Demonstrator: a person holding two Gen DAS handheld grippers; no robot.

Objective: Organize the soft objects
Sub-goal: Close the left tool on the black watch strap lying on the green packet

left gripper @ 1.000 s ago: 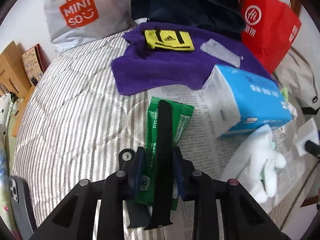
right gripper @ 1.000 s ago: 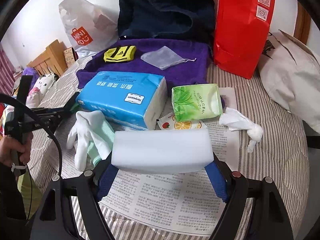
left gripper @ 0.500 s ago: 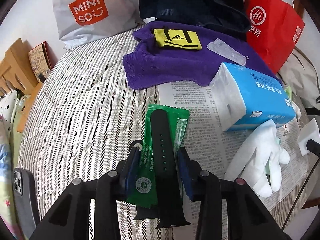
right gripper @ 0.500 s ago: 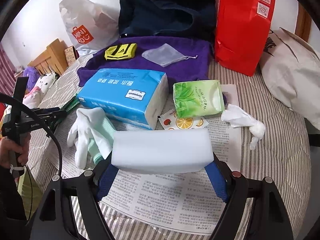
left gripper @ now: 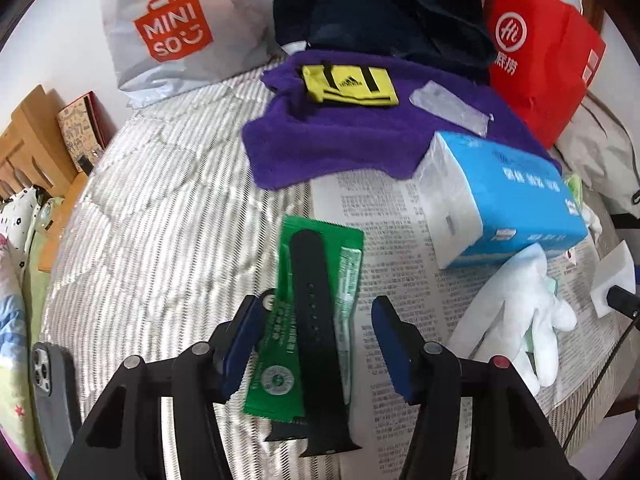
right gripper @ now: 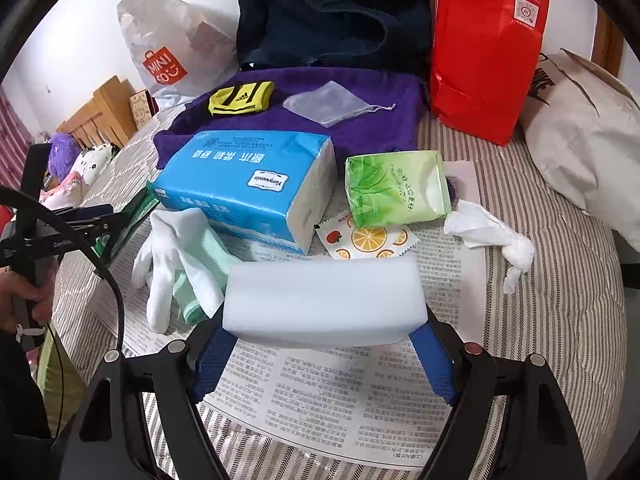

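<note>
My left gripper (left gripper: 316,320) is open around a green sachet (left gripper: 280,364) with a black watch strap (left gripper: 316,320) lying on top of it, both resting on the striped bed. My right gripper (right gripper: 322,344) is shut on a white sponge block (right gripper: 320,300) and holds it above the newspaper (right gripper: 320,396). On the newspaper lie a blue tissue pack (right gripper: 244,184), a white and green glove (right gripper: 180,264), a green tissue packet (right gripper: 396,188), a fruit-print sachet (right gripper: 368,240) and a crumpled white tissue (right gripper: 492,236).
A purple towel (left gripper: 344,148) at the back carries a yellow Adidas band (left gripper: 348,88) and a clear pouch (left gripper: 452,108). Behind stand a Miniso bag (left gripper: 172,36), a dark bag (left gripper: 380,12) and a red bag (left gripper: 540,56). A phone (left gripper: 48,376) lies at the left.
My left gripper has opened and let go of the green sachet and black strap, which now lie on the bed. The right gripper still holds the sponge almost still.
</note>
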